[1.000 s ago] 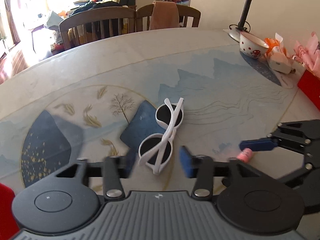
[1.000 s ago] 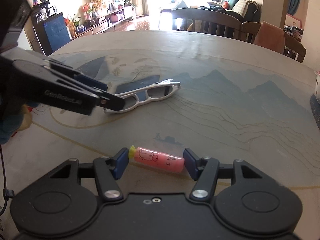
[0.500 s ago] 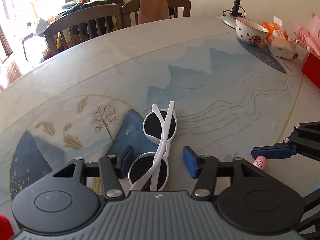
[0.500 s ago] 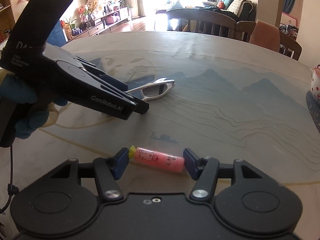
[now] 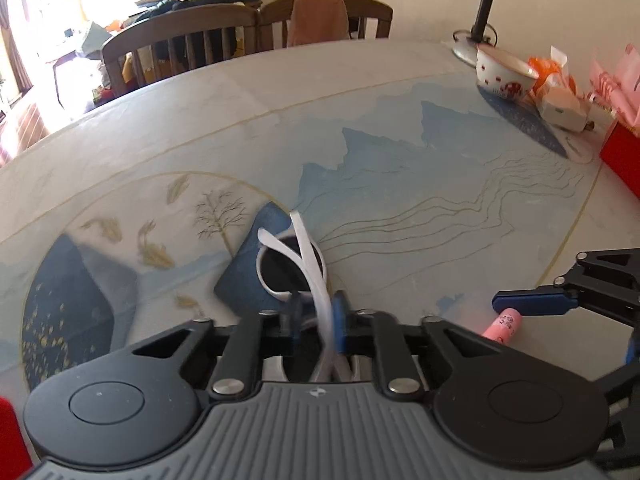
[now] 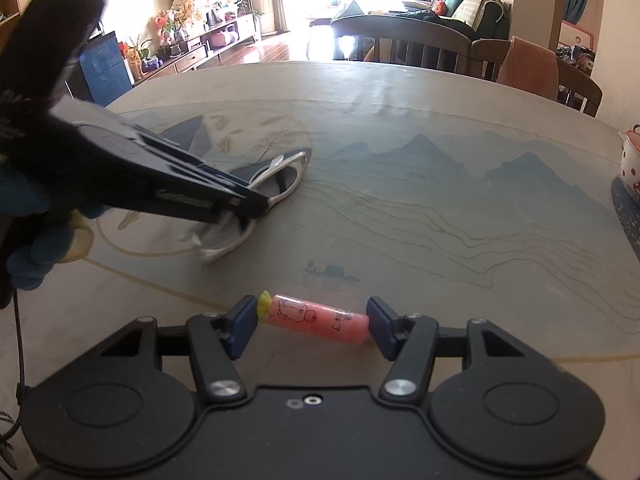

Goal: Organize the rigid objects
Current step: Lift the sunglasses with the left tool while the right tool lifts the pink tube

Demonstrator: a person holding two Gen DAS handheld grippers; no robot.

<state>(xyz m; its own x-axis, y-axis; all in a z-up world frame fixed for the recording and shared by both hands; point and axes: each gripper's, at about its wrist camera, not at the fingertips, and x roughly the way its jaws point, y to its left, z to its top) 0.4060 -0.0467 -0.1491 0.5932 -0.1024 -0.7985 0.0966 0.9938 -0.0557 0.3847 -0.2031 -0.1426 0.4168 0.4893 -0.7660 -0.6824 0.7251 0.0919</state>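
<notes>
White sunglasses (image 5: 288, 268) with dark lenses lie folded on the painted table (image 5: 400, 184). My left gripper (image 5: 318, 308) is shut on their crossed temples and frame; the near lens is hidden under the fingers. The right wrist view shows the same grip on the sunglasses (image 6: 280, 176), the left gripper (image 6: 244, 208) slanting down from the left. A pink tube (image 6: 316, 318) with a yellow cap lies crosswise on the table, and my right gripper (image 6: 312, 316) is shut on it, one pad at each end. From the left wrist view only the pink tube's (image 5: 502, 326) end shows.
At the table's far right stand a spotted bowl (image 5: 506, 74), a desk lamp (image 5: 484, 12), snack packets (image 5: 560, 96) and a red box (image 5: 622, 152). Wooden chairs (image 5: 180, 48) line the far edge. A gloved hand (image 6: 36, 240) holds the left gripper.
My left gripper slid forward over the sunglasses and its jaws shut on them, lifting the near end a little. The right gripper and pink tube stayed put.
</notes>
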